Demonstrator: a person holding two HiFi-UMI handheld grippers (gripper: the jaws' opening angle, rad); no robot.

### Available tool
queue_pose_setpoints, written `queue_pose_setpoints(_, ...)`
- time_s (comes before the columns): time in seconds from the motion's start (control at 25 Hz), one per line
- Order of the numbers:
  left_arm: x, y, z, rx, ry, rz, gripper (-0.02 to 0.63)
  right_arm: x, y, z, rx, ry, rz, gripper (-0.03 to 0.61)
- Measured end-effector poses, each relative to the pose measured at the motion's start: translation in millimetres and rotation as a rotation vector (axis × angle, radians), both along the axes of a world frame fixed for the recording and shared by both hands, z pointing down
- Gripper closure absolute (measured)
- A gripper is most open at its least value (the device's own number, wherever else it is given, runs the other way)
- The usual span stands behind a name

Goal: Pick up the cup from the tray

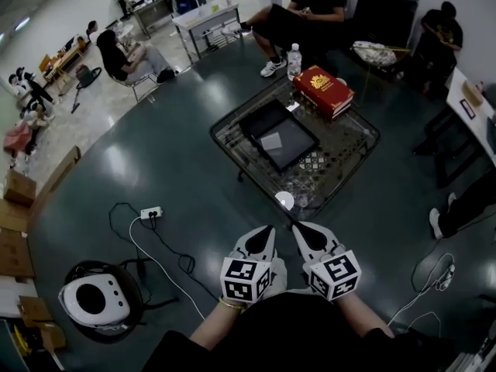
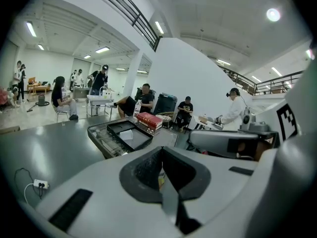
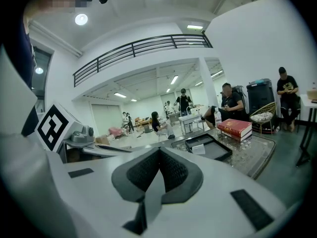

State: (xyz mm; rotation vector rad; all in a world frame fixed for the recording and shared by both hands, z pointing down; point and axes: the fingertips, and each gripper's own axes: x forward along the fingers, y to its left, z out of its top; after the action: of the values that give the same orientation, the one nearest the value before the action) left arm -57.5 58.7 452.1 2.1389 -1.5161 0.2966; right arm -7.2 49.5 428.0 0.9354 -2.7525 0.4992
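A black tray [image 1: 298, 147] lies on a glass table [image 1: 353, 142] ahead of me, with a pale, small square-looking object [image 1: 271, 140] on it; I cannot tell if that is the cup. A white round object [image 1: 284, 201] sits at the table's near edge, outside the tray. My left gripper [image 1: 267, 229] and right gripper [image 1: 297, 226] are held side by side close to my body, short of the table, tips pointing at it. Both are shut with nothing between the jaws, as the left gripper view [image 2: 161, 155] and right gripper view [image 3: 158, 157] show.
A red book [image 1: 323, 90] and a water bottle [image 1: 294, 60] stand at the table's far end. A power strip [image 1: 151, 213] with cables and a white round device [image 1: 93, 301] lie on the dark floor to my left. Several people sit around the table.
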Motion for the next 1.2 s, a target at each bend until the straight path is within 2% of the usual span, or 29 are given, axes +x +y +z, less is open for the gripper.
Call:
queue_pose_setpoints(0.6,-47.2,-91.5,9.1,-0.004,-0.019,0.115,0.601,-55.4,-87.3,4.4,0.004,0.016,0.068,0.568)
queue_pose_setpoints(0.92,-56.9,-124.8,16.5,-0.011,-0.013,0.16,0.601,-61.1,-115.8,11.7,-0.016,0.029,0.123,0.566)
queue_pose_setpoints(1.2,-61.7,-140.4,27.0,-0.041,-0.004,0.161,0.601,-54.6,-129.3,21.0,-0.048,0.046,0.164,0.568)
